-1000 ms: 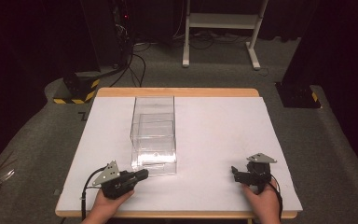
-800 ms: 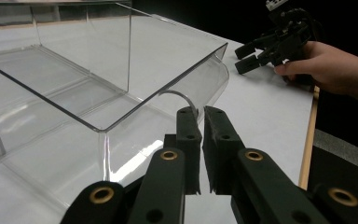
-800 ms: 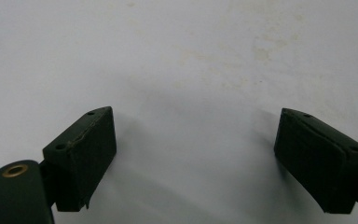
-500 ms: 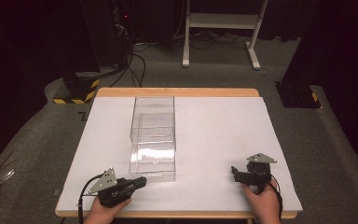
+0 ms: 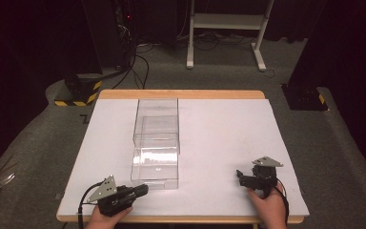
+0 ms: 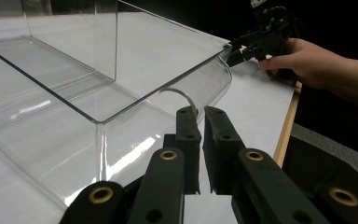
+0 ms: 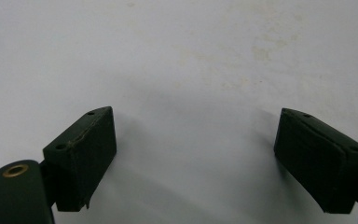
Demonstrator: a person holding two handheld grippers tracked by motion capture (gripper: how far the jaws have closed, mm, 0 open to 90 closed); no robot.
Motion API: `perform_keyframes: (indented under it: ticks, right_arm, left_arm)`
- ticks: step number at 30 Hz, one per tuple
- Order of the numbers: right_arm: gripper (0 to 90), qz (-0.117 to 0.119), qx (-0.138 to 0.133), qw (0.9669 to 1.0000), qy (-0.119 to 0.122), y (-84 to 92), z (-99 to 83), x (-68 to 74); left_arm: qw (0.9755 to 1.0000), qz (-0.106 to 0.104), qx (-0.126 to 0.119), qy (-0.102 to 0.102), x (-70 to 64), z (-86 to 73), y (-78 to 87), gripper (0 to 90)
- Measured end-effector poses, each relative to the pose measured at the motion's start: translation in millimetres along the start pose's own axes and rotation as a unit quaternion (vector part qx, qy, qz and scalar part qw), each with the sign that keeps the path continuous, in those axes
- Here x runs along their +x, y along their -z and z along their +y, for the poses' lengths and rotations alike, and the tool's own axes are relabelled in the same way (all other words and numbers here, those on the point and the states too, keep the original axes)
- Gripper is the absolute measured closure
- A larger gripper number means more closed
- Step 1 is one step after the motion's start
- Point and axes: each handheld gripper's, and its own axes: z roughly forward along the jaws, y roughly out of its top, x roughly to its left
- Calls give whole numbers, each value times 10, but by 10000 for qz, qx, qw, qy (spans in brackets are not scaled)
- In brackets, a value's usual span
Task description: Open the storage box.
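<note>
The clear box (image 5: 156,143) stands left of centre on the white table (image 5: 228,133). The left gripper (image 5: 140,190), lower left, has jaws pressed nearly together just beside the box's near corner. The right gripper (image 5: 240,174), lower right, has jaws spread wide over bare table.

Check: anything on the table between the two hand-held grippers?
Nothing: in the high view, bare white table top separates left hand-held gripper from right hand-held gripper.
</note>
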Motion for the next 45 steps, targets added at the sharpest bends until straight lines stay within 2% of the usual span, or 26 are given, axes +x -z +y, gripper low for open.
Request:
perform_keyframes:
  ticks: [14,18,20,25,29,34,40,45]
  right_arm:
    - [130,2,8,10000,-10,1,0,0]
    - [131,1,8,10000,-11,1,0,0]
    - [131,2,8,10000,-10,1,0,0]
    - [130,4,9,10000,-13,1,1,0]
    - [130,3,9,10000,-11,0,1,-1]
    - [130,2,10,10000,-13,0,1,0]
    - [131,3,9,10000,-12,0,1,0]
    - [130,3,10,10000,-13,0,1,0]
  left_arm:
    - [10000,28,23,-35,-21,-5,14,839]
    - [9999,105,21,-42,-24,17,50,738]
    - [9999,146,-39,-20,-19,42,95,709]
    - [9995,153,-254,-117,-19,117,205,709]
    - [9988,188,-456,-76,-29,175,252,713]
    - [9974,363,-627,-8,20,220,291,701]
    - [9945,669,-805,63,95,216,336,612]
    - [9896,1124,-893,75,195,200,441,577]
